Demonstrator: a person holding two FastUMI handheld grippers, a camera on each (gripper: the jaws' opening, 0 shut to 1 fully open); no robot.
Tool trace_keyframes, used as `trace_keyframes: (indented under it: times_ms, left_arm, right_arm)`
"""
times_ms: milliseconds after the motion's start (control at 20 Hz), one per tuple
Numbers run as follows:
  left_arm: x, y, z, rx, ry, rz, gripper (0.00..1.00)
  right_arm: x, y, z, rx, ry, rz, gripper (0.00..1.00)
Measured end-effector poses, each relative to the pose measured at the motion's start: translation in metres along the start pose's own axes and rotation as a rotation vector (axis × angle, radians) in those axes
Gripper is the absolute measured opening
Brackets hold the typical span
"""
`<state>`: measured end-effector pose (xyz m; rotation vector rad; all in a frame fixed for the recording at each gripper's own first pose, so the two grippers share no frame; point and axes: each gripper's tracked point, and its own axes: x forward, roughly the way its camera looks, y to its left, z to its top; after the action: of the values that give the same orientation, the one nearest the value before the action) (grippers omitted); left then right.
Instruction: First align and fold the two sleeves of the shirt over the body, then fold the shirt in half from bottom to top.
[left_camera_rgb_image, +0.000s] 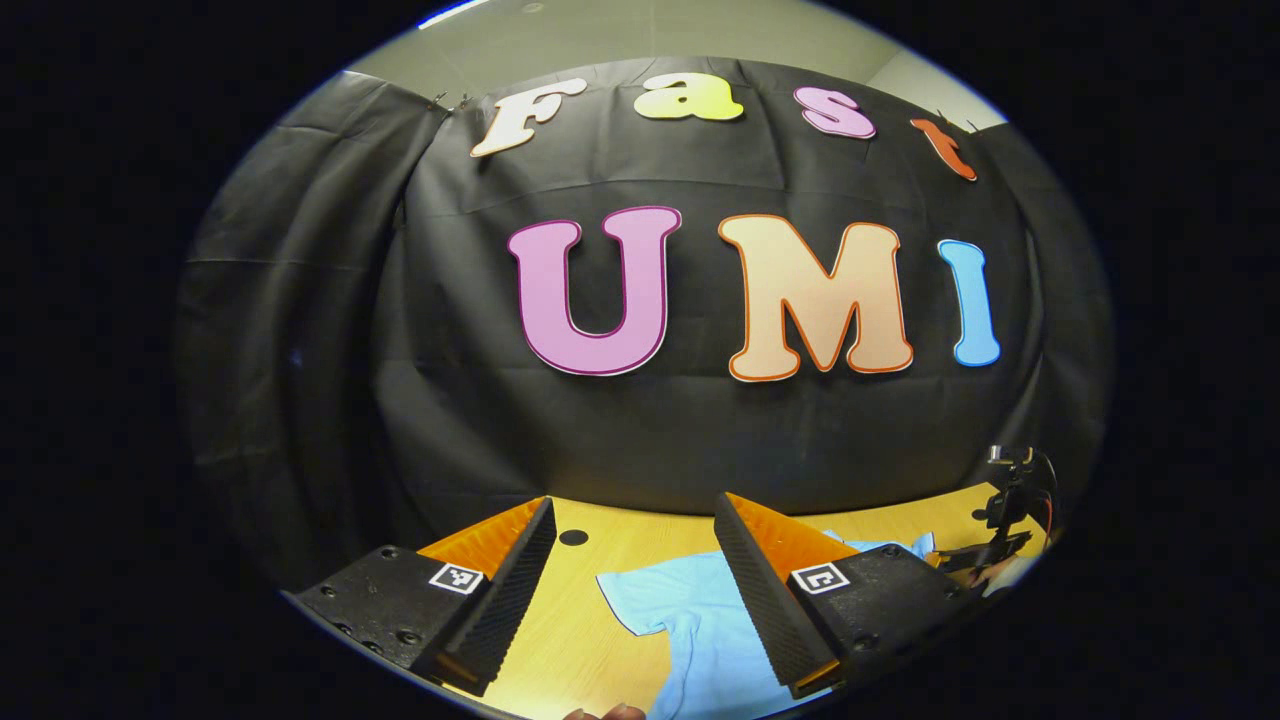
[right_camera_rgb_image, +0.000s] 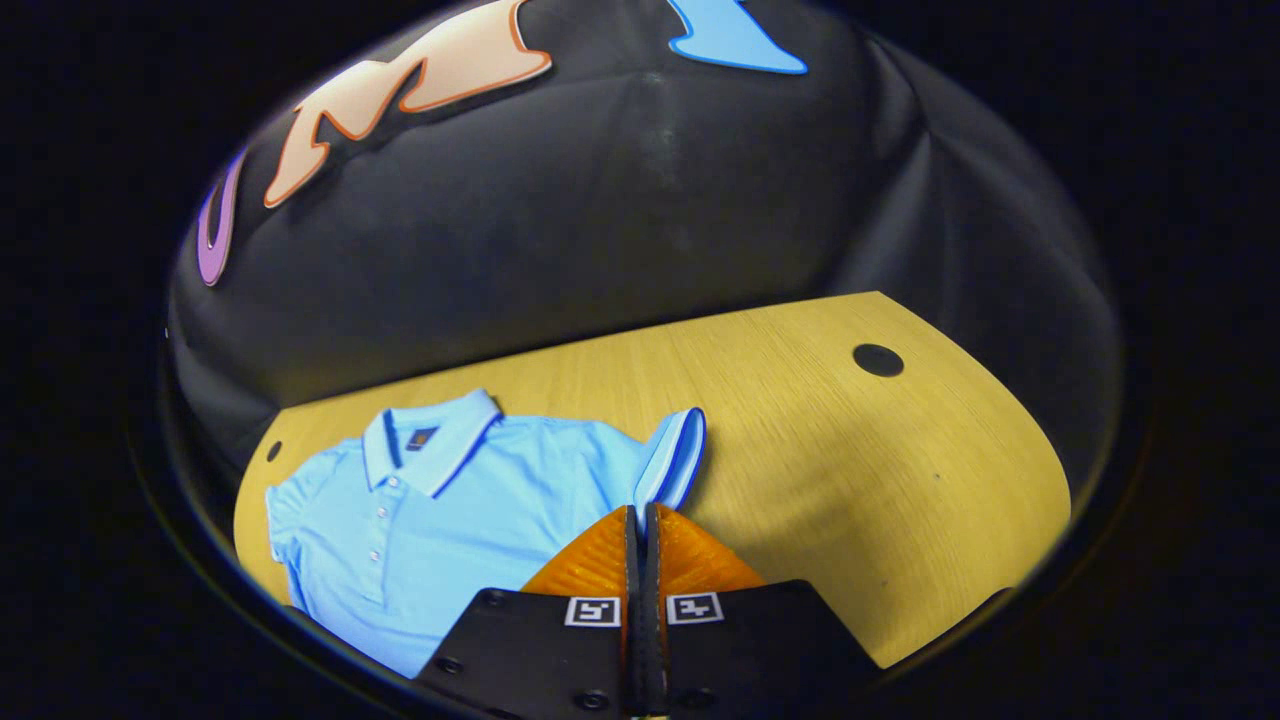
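A light blue polo shirt (right_camera_rgb_image: 450, 500) lies face up on the wooden table (right_camera_rgb_image: 850, 470), collar toward the black wall. My right gripper (right_camera_rgb_image: 640, 512) is shut on the shirt's right-hand sleeve (right_camera_rgb_image: 672, 458), whose dark-edged cuff stands lifted just past the fingertips. The other sleeve (right_camera_rgb_image: 285, 510) lies flat at the far left. In the left gripper view my left gripper (left_camera_rgb_image: 634, 500) hangs open above the table, holding nothing, with the shirt (left_camera_rgb_image: 690, 610) spread below and between its fingers. Part of the right gripper (left_camera_rgb_image: 975, 555) shows at the shirt's far right edge.
A round dark hole (right_camera_rgb_image: 878, 360) sits in the tabletop to the right of the shirt, and another hole (left_camera_rgb_image: 573, 537) lies near the left gripper. Black cloth walls close off the table's back and sides. A person's fingertips (left_camera_rgb_image: 605, 712) show at the bottom edge.
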<state>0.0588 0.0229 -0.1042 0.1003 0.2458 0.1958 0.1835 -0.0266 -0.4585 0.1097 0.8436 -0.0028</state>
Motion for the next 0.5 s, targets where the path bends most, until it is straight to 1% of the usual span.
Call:
trace_keyframes:
  times_ms: [100, 250, 500]
  left_arm:
    - [-0.001, 0.002, -0.004, -0.006, 0.009, 0.001, 0.95]
    - [-0.003, 0.005, -0.011, -0.009, 0.027, 0.005, 0.95]
    - [-0.002, 0.011, -0.024, 0.022, 0.064, 0.018, 0.96]
  right_arm:
    - [-0.005, 0.026, 0.006, 0.027, -0.017, 0.054, 0.02]
    - [-0.010, 0.058, 0.004, 0.052, -0.006, 0.122, 0.02]
    - [-0.009, 0.106, -0.022, 0.026, 0.028, 0.203, 0.02]
